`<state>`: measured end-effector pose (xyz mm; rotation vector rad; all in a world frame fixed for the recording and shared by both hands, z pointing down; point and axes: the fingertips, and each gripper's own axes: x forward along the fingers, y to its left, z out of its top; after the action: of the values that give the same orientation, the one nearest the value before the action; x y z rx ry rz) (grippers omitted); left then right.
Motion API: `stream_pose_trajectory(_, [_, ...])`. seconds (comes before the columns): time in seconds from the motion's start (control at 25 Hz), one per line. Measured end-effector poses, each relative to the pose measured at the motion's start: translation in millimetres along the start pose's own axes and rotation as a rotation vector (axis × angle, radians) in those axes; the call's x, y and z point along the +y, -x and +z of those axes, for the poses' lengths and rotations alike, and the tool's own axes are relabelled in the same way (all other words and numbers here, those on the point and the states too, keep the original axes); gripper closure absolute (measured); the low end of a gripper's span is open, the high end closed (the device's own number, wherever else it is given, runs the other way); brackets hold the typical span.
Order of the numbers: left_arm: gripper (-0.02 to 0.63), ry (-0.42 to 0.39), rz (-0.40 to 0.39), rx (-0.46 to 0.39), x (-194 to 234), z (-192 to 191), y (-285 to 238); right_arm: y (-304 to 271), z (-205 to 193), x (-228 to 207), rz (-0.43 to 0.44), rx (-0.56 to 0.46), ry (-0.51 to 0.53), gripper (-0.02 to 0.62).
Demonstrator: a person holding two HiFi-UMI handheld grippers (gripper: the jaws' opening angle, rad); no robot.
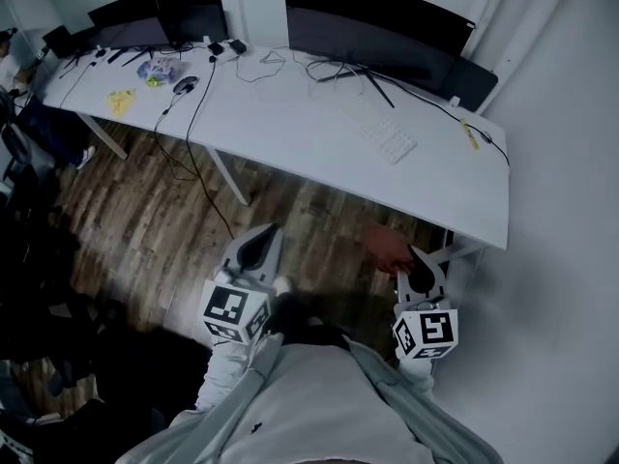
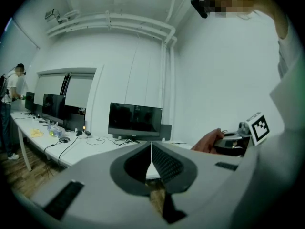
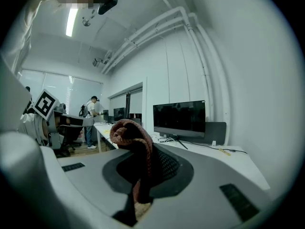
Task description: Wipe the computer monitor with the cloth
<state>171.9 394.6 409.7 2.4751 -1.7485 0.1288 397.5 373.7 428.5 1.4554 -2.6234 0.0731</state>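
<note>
A dark computer monitor [image 1: 372, 29] stands at the back right of the white desk [image 1: 290, 129], also seen as the monitor [image 2: 135, 121] and monitor [image 3: 179, 119] in the gripper views. My right gripper [image 1: 419, 271] is shut on a reddish-brown cloth [image 3: 133, 144], which bunches above the jaws; the cloth [image 1: 385, 247] shows in the head view near the desk's front edge. My left gripper [image 1: 254, 249] is shut with nothing in it, held over the floor short of the desk. Both grippers are well apart from the monitor.
A white keyboard [image 1: 383, 134] and loose cables [image 1: 266, 66] lie on the desk before the monitor. More monitors [image 1: 160, 17], a mouse [image 1: 184, 85] and small items sit at the left. A person [image 3: 90, 120] stands farther down the room. A white wall is at the right.
</note>
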Motion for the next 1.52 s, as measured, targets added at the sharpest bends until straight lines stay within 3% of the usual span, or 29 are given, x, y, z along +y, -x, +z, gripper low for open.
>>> stream_pose_trajectory(0.32, [0.584, 0.016, 0.040, -0.004, 57.1, 1.0, -35.1, -77.1, 3.5, 12.4, 0.063, 0.027, 0.010, 0.560])
stream_pose_trajectory(0.68, [0.584, 0.007, 0.078, -0.011, 176.5, 28.9, -87.3, -212.6, 38.2, 41.6, 0.107, 0.015, 0.024, 0.559])
stream_pose_trajectory(1.04, [0.584, -0.001, 0.069, -0.005, 281.0, 39.9, -125.1, -314.1, 54.6, 71.0, 0.089, 0.021, 0.020, 0.560])
stream_pose_trajectory(1.24, [0.584, 0.020, 0.032, 0.013, 307.0, 34.9, -140.6, -337.3, 53.8, 84.5, 0.070, 0.041, 0.003, 0.558])
stream_pose_trajectory(1.52, [0.584, 0.065, -0.013, 0.039, 312.2, 21.0, -177.5, -361.5, 44.2, 80.8, 0.075, 0.094, -0.009, 0.560])
